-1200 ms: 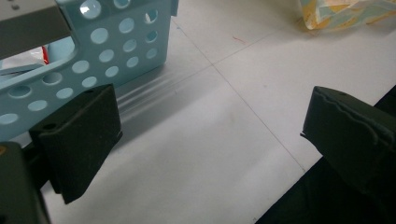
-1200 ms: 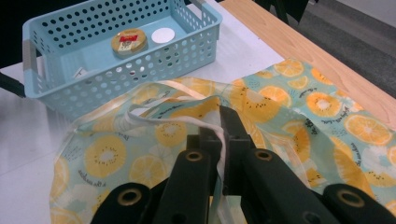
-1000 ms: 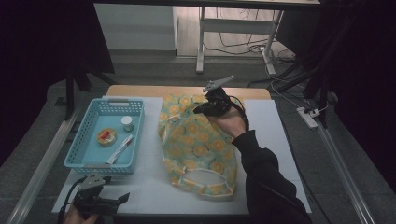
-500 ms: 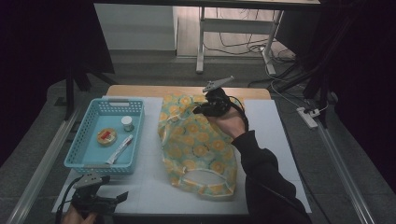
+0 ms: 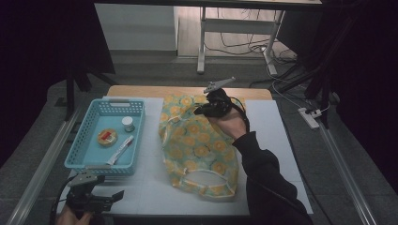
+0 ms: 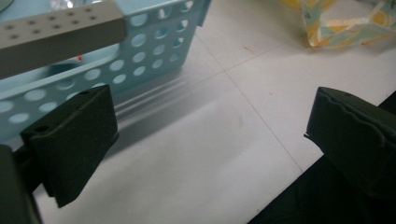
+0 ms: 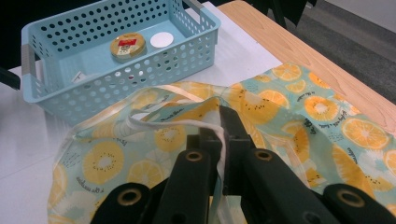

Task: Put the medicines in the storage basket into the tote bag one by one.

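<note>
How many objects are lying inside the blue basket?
3. In the blue basket: a round yellow tin near the middle, a small white-capped jar behind it to the right, and a white tube along the right wall. Others may be hidden behind the walls.

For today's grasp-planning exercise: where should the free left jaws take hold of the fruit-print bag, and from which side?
Probably the near handle loop. It lies flat and open at the bag's near end, facing the left gripper, so come in low from the near side. The right gripper is already shut on the far edge.
</note>
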Demonstrator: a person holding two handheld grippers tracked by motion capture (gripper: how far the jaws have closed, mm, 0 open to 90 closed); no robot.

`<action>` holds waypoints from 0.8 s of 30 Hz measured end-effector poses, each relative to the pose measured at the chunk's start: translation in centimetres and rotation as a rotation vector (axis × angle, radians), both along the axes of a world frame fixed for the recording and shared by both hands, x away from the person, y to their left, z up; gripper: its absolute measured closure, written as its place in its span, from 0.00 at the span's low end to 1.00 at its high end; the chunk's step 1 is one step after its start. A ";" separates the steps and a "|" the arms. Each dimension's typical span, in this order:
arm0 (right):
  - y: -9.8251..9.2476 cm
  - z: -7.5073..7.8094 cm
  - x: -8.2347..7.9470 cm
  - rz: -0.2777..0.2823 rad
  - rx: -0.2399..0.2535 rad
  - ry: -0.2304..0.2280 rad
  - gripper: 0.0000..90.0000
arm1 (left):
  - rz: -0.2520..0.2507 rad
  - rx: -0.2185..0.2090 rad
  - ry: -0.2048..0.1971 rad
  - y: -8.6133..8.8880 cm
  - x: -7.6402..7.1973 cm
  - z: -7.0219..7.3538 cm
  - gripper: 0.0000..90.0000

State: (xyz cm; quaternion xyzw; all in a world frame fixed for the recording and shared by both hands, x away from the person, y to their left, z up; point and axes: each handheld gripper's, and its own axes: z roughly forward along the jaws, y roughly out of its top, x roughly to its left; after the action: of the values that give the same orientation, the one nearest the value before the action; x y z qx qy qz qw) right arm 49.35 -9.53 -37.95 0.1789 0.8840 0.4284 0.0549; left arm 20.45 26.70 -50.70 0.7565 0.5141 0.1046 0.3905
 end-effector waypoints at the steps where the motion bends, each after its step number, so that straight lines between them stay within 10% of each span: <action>1: 0.0 0.0 0.0 0.001 -0.002 -0.001 1.00 | -0.003 -0.004 -0.002 0.1 0.0 0.1 0.01; 9: -0.3 -0.3 0.2 -0.008 0.001 0.003 1.00 | -0.001 0.006 -0.078 0.8 0.1 1.5 0.02; 24: -0.3 -0.4 0.2 -0.004 0.001 0.002 1.00 | 0.086 0.014 -0.063 2.2 2.4 3.0 0.00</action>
State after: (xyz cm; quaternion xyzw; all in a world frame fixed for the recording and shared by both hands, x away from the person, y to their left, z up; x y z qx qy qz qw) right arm 49.57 -9.84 -38.39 0.1811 0.8836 0.4284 0.0547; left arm 22.86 28.90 -47.69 0.7327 0.5329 0.1488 0.3963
